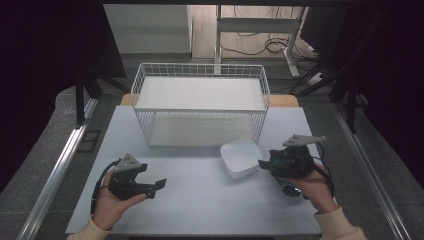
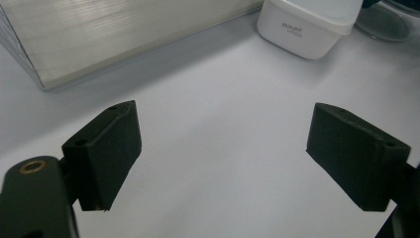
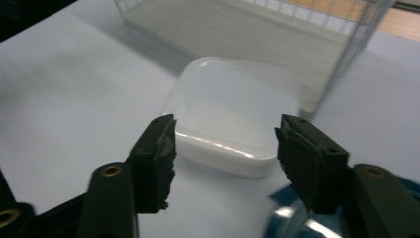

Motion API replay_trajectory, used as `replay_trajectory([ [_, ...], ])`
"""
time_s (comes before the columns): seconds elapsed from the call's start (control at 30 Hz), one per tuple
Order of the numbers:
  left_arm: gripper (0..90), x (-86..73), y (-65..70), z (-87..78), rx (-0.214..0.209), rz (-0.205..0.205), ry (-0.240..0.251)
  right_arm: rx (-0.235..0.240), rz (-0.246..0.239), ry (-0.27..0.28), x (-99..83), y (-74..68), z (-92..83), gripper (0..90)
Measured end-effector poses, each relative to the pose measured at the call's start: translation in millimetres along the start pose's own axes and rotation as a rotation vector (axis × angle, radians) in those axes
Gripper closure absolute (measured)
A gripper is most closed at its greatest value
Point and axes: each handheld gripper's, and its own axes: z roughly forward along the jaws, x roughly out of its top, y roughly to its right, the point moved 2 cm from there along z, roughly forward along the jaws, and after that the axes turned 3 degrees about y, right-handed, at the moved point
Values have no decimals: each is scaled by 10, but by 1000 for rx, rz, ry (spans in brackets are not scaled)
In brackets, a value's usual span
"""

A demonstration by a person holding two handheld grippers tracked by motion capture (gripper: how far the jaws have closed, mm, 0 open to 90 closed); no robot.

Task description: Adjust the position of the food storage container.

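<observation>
While the wire basket (image 1: 200, 102) stands at the table's (image 1: 200, 200) far middle, the white container (image 1: 241, 157) sits just in front of its right corner. Right gripper (image 1: 262, 164) is beside the container's right edge, jaws part-spread astride its near edge, not yet pressing. Left gripper (image 1: 159, 186) rests well apart, wide open, empty. Right hand nearer.

box label (image 2: 292, 27) too small to read | blue thing (image 3: 292, 218) blurred, cut by frame btm
</observation>
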Motion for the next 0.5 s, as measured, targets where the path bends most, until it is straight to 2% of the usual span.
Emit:
replay_trajectory([
  [0.17,136,-18,-5,36,-3,-7,-12,-56,-6,-68,182,284,-85,528],
  [0.2,136,-24,-6,47,-5,-9,-16,-56,-6,-68,182,284,-85,528],
  [0.23,136,-33,-8,63,-6,-10,-20,-68,-2,-102,227,393,-77,585],
  [0.3,136,-35,-5,68,-6,-10,-26,-73,-4,-117,240,429,-66,597],
  [0.33,136,-36,4,72,-10,-9,-27,-110,-33,-183,266,552,-5,638],
  [0.4,136,-36,6,73,-11,-9,-27,-119,-35,-202,269,588,16,652],
  [0.43,136,-39,6,74,-10,-9,-26,-128,-31,-238,277,686,71,700],
  [0.47,136,-39,6,74,-10,-9,-26,-128,-31,-238,277,686,71,700],
  [0.5,136,-46,-3,75,-9,-10,-29,-154,-36,-262,284,777,118,772],
])
